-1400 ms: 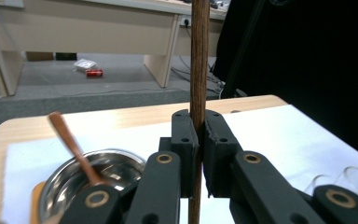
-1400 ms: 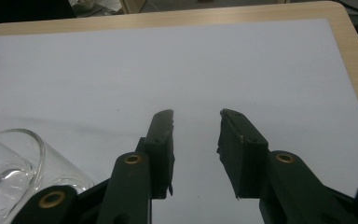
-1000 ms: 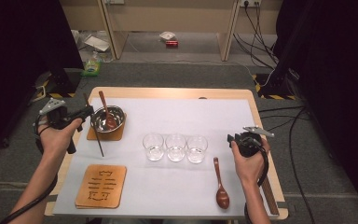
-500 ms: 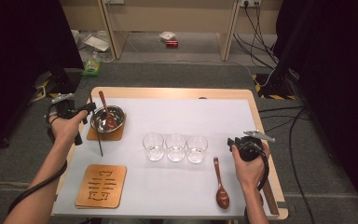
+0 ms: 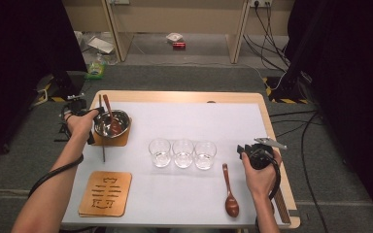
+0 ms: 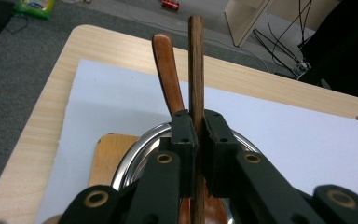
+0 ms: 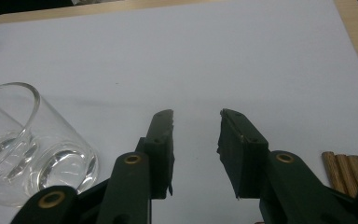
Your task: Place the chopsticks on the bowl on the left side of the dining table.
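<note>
White sheet point(image 5: 184, 184) covers wooden table point(image 5: 184, 95), grey carpet around. Left gripper point(image 6: 196, 133), jaws clamped tight on thin wooden stick point(image 6: 196, 65), held at far-left corner beside steel bowl point(image 5: 111, 123); stick runs toward near edge along bowl's left side. Bowl sits on wooden coaster point(image 5: 119, 140), brown spoon point(image 6: 167, 70) resting inside. Right gripper point(image 7: 196, 123) at right edge, jaws partway apart, nothing between them. Three glasses point(image 5: 182, 153) in row mid-table; second spoon point(image 5: 229, 191) just left of right hand point(image 5: 258, 175). Carved coaster point(image 5: 105, 192) at near left.

Overhead light is washing the white table sheet point(image 5: 184, 194) evenly — surroundings are staying dim, and nearby jaws are blurring softly.
</note>
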